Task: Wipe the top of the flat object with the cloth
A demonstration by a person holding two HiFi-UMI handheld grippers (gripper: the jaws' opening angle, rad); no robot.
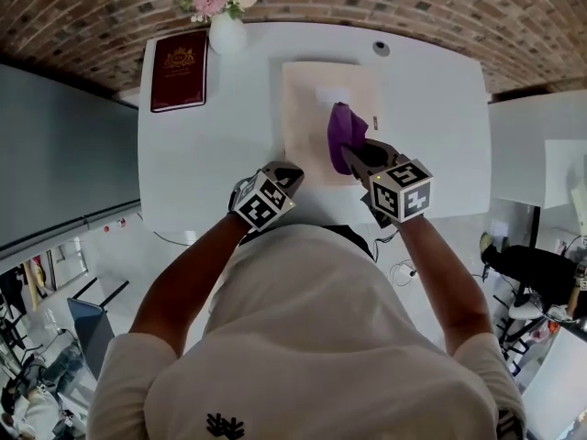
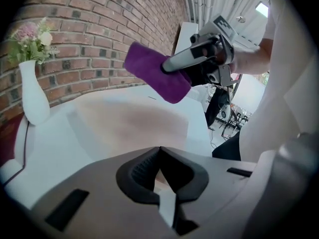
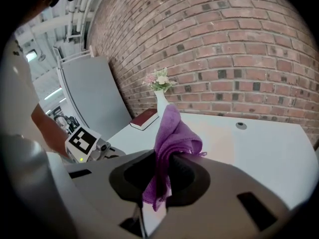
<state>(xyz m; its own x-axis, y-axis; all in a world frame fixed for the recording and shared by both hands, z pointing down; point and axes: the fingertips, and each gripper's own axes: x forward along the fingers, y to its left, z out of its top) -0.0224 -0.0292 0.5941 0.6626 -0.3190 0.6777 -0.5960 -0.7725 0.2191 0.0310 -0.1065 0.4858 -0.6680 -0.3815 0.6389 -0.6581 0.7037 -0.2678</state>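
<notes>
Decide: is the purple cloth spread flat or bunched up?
Bunched. The cloth stands in folds, pinched in the right tongs, lifted off the table.

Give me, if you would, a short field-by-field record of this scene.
cloth: purple cloth, clamped in the right gripper, apparently raised off the flat object
flat object: beige flat object, lying on the white table
left gripper: left gripper, jaws together, empty, near the flat object's near edge
far left of table: red book, white vase with flowers
</notes>
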